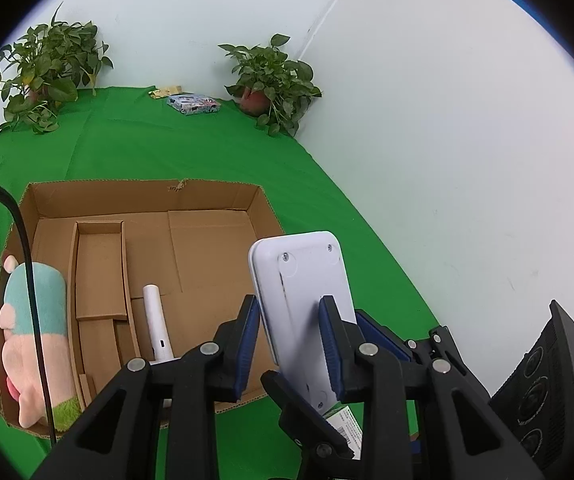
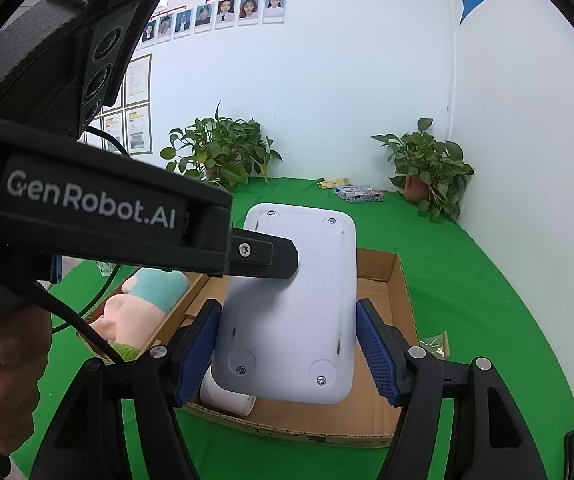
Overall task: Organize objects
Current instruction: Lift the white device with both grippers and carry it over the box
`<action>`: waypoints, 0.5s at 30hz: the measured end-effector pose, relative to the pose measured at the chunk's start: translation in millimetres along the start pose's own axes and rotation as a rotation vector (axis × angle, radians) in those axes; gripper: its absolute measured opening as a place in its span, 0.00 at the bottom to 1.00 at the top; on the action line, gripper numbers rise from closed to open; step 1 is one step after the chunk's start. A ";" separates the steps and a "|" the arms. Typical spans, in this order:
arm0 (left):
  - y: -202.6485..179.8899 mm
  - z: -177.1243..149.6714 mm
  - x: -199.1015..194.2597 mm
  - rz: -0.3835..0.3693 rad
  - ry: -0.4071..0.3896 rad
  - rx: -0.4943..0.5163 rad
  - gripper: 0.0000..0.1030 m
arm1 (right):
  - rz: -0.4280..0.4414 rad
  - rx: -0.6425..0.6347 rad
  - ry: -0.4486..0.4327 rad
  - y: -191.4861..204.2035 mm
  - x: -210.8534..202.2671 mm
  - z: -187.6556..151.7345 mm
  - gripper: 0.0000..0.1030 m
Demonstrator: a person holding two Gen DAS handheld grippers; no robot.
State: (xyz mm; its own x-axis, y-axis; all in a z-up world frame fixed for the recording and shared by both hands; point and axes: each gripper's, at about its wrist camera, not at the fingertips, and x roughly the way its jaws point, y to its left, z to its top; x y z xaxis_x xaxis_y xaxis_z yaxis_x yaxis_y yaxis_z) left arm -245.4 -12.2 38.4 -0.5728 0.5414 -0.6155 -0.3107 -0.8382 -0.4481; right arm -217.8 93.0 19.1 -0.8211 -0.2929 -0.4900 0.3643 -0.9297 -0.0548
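A: What colours do you have in front of you?

B: You hold a plain white slab (image 1: 303,304) with silver screws at its corners. Your left gripper (image 1: 291,344) is black with ribbed navy-blue pads (image 1: 247,344), and the right gripper (image 2: 287,354) matches it, with white lettering on the black body beside it.

A: And below?

B: You look down on a brown cardboard box (image 1: 215,200) on the bright green tabletop (image 1: 167,148). In it you see a plush toy (image 1: 35,340) in teal, pale pink and grass green, and a white tube (image 1: 157,320).

A: Further back?

B: You see two leafy green plants (image 1: 47,64) (image 1: 275,80), the right one in a terracotta pot, and a small blue multicoloured printed box (image 1: 194,104). The wall (image 1: 447,160) is white.
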 end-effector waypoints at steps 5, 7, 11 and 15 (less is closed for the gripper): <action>13.3 6.3 16.2 0.001 0.038 -0.025 0.29 | 0.002 0.014 0.033 -4.3 18.7 7.0 0.63; 19.7 6.4 25.0 0.003 0.058 -0.036 0.29 | 0.005 0.024 0.058 -10.1 35.5 9.3 0.63; 33.5 4.1 45.7 0.006 0.105 -0.060 0.29 | 0.012 0.040 0.105 -13.8 57.6 3.1 0.63; 48.4 -1.2 68.2 0.013 0.156 -0.097 0.29 | 0.028 0.056 0.171 -20.0 87.9 -8.8 0.63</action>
State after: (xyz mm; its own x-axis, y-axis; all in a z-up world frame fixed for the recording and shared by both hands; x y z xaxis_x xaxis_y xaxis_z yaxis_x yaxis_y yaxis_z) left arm -298.6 -15.8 -26.1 -0.4492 0.5400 -0.7118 -0.2251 -0.8394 -0.4947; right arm -293.4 87.8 -30.5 -0.7226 -0.2812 -0.6315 0.3571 -0.9340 0.0073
